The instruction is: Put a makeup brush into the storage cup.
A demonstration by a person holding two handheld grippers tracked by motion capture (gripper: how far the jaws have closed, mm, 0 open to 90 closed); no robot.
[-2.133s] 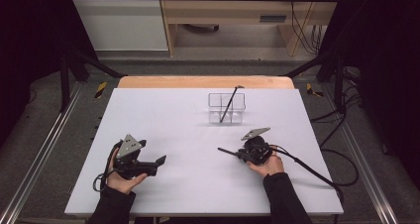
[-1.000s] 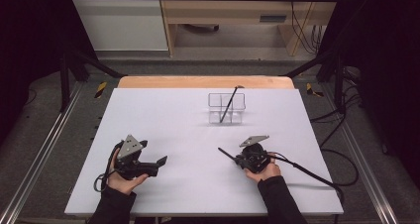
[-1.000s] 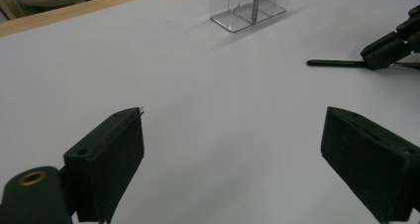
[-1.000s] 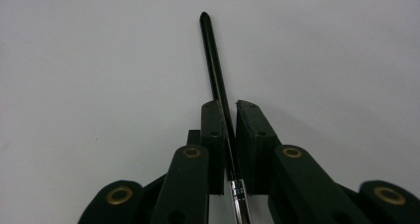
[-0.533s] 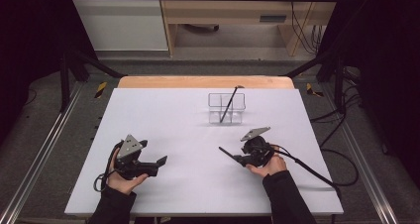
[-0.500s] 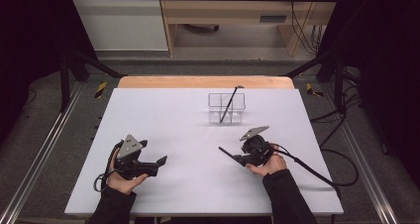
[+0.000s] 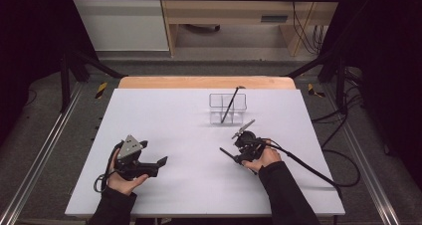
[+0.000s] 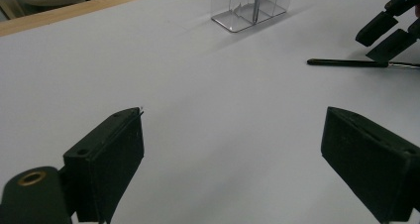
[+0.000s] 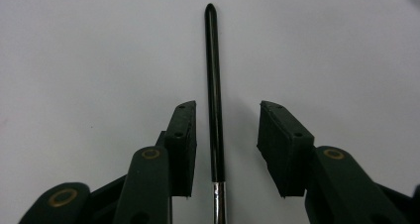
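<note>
The right claw (image 7: pixel 238 150) hovers over the white worktop (image 7: pixel 164 120), right of centre and nearer the near edge than the far edge. A slim black-handled utensil with a metal shank (image 9: pixel 213 90) lies flat on the worktop between its two jaws. The jaws stand apart, with a visible gap on each side of the handle, narrower at the jaw on the left of the right gripper view; neither pad presses on it. The jaws opened and then closed slightly over the last moments, with the utensil between them and not gripped. In the left gripper view the same utensil (image 8: pixel 346 63) lies level on the worktop with its black tip free, and the right claw (image 8: pixel 384 33) stands just above its metal end.

The left claw (image 7: pixel 160 163) is held near the near-left corner of the worktop. Its jaws are spread wide with nothing between them.

A clear plastic compartmented holder (image 7: pixel 227 108) stands near the far edge, right of centre. A second dark slim utensil (image 7: pixel 230 104) leans in it, tilted toward the far-right corner.
</note>
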